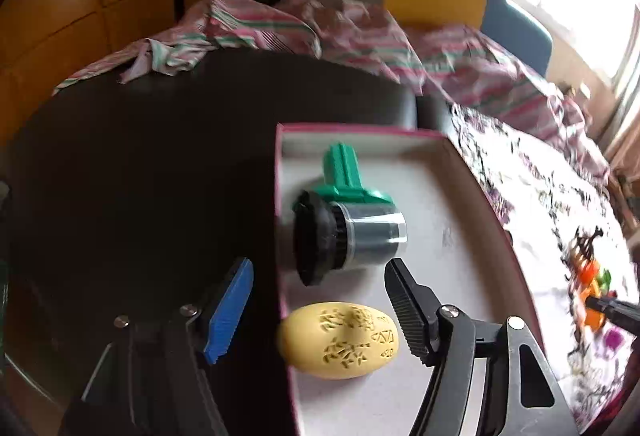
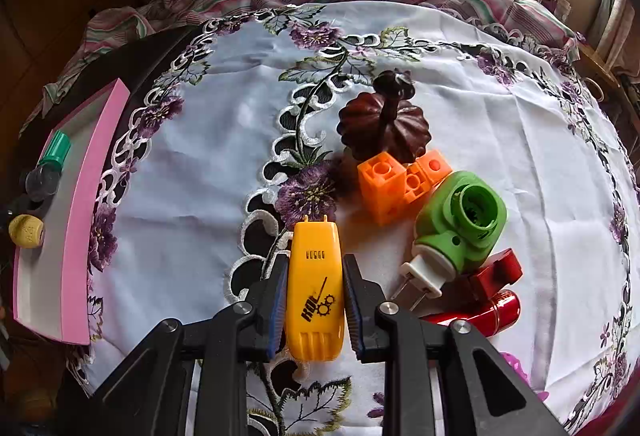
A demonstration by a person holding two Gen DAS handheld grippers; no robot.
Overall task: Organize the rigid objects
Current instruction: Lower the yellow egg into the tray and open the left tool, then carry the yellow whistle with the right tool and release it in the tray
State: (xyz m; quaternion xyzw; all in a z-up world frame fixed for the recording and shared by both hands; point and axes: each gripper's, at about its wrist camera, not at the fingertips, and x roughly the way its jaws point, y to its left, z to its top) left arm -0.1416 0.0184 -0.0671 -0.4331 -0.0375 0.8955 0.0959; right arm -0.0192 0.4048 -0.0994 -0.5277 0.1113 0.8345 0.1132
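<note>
Yellow case: smooth moulded plastic, flat and tapered, ribbed at its near end, black gear logo on top; it sits on the cloth at the near middle of the worktop, clenched between the right tongs.
Right tongs: pads press on both long sides of the case, grasping it squarely.
Left tongs: released, jaws apart with nothing between the pads, hovering over the near left corner of the box, one pad outside its left wall.
Box: shallow card tray, pink rim, white floor, at the left edge of the worktop.
In the box: egg, matte yellow with carved marks, near; beyond it a black cylinder with a clear sleeve on a green ribbed stem.
Loose pile, right of the case: glossy brown pumpkin, orange blocks, green plug gadget, shiny red piece.
Step in hand, by my reading: carry the case to the box.
Doing it well: lift straight up first so the case clears the embroidery, keep the grip firm since the plastic is slick, cross left over the pink wall, set down on the free white floor right of the cylinder, and move the left tongs clear.
</note>
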